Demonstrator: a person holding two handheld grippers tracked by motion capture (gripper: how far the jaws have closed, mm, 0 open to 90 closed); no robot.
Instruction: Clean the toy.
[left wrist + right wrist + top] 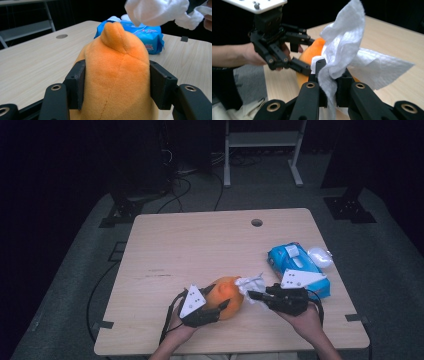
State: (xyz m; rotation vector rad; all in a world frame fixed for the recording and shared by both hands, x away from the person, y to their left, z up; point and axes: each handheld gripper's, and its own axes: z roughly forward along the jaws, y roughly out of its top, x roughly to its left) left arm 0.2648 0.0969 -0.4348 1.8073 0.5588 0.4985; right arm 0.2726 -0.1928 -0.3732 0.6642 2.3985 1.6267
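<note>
The left gripper (218, 308) clamps its fingers (76, 83) on both flanks of the orange plush toy (226, 296), which is located near the front edge of the bench (190, 250), slightly right of centre. The right gripper (253, 295) has its fingers (320, 67) shut tight on a crumpled white wipe (250, 283), with the wipe positioned against the right side of the toy. A blue wipe pack (295, 262) lies near the right edge, behind the right gripper.
</note>
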